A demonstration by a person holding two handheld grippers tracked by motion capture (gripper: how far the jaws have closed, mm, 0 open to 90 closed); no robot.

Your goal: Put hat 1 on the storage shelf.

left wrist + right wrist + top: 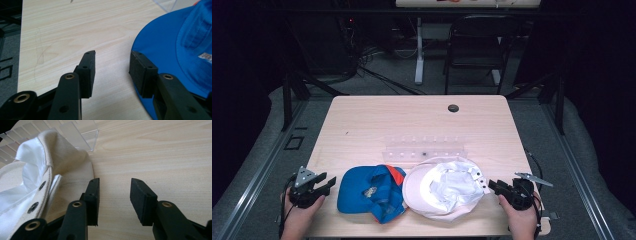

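Two caps lie side by side at the table's (362, 120) near edge: one blue cap (371, 192), one white cap (444, 187). My right gripper view shows snap holes in the white cap's strap (37, 195). My left gripper (326, 184) and right gripper (493, 186) are half open, holding nothing.

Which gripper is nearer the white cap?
Right. The right gripper sits just beside the white cap, at its strap end; the left gripper is beyond the blue cap.

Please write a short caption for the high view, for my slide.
Two open grippers, left and right, flank a blue cap and white cap.
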